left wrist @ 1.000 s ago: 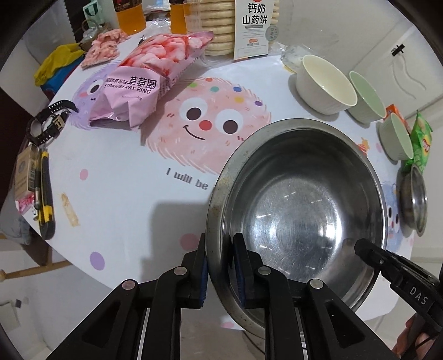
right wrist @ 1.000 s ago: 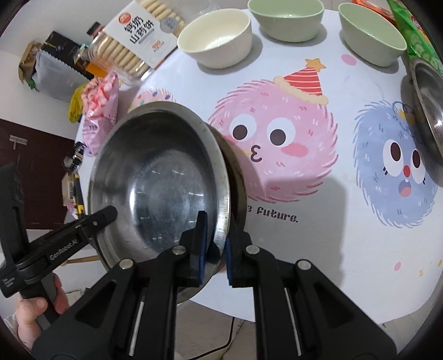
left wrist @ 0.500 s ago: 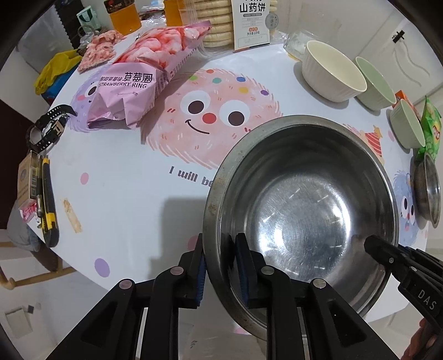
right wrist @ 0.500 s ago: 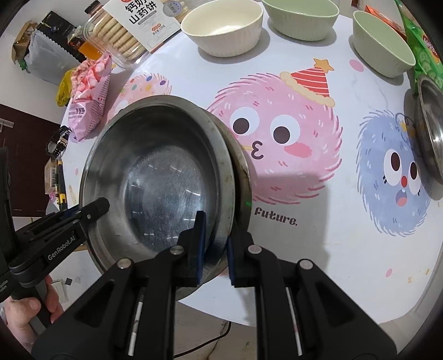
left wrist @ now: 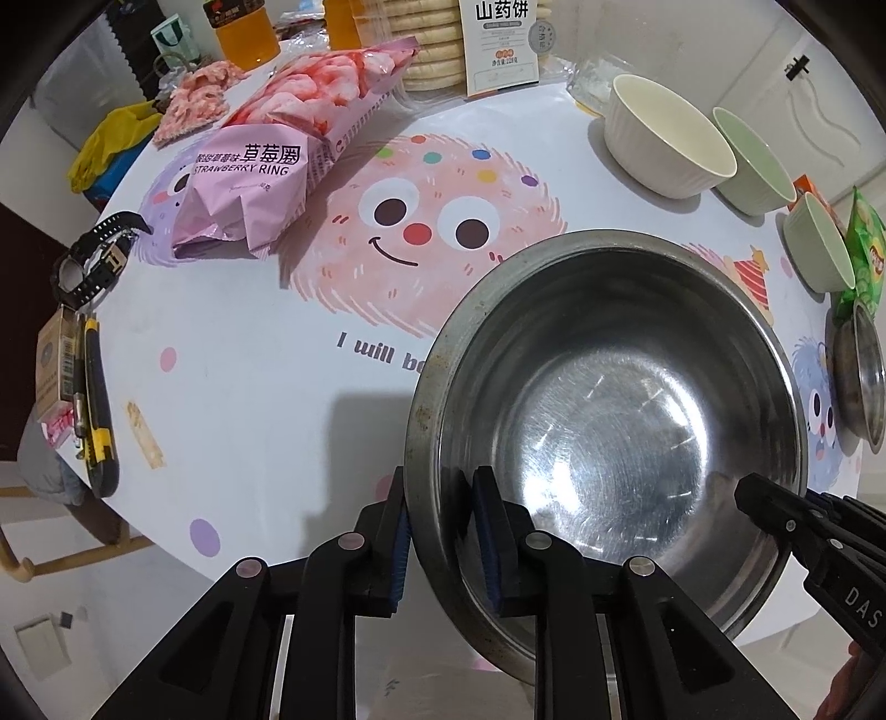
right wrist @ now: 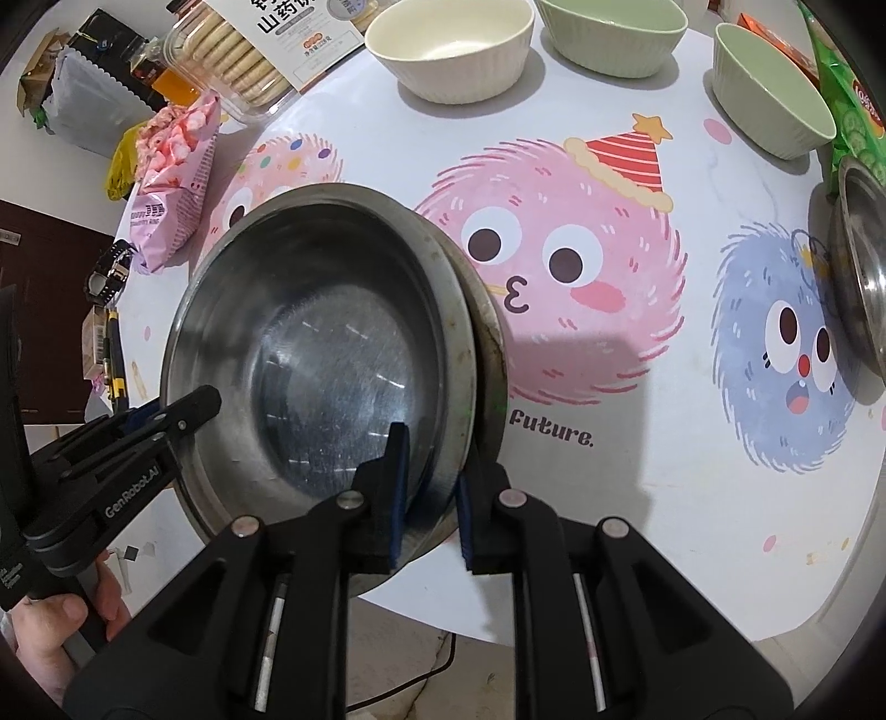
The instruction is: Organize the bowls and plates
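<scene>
A large steel bowl (left wrist: 609, 415) (right wrist: 332, 360) sits low over the near edge of the cartoon-print table (left wrist: 249, 360), nested in a second steel bowl whose rim (right wrist: 490, 343) shows on its right. My left gripper (left wrist: 442, 476) is shut on the near-left rim, one pad outside and one inside. At the near-right rim my right gripper (right wrist: 434, 471) grips the same bowl. Each view shows the other gripper at the opposite rim: right gripper (left wrist: 775, 509), left gripper (right wrist: 188, 410). A cream bowl (left wrist: 664, 138), two green bowls (left wrist: 753, 160) (left wrist: 814, 243) and a small steel bowl (left wrist: 858, 382) line the far right.
A pink strawberry-ring bag (left wrist: 277, 149) and a biscuit box (left wrist: 487, 44) lie at the back left. A watch (left wrist: 94, 260) and a utility knife (left wrist: 97, 421) rest along the left edge. A green snack bag (left wrist: 864, 249) leans by the small steel bowl. A hand (right wrist: 55, 620) holds the left gripper.
Both grippers' pads stand slightly wider apart on the rim than a second ago. The steel bowl and both hands have barely shifted over the table.
</scene>
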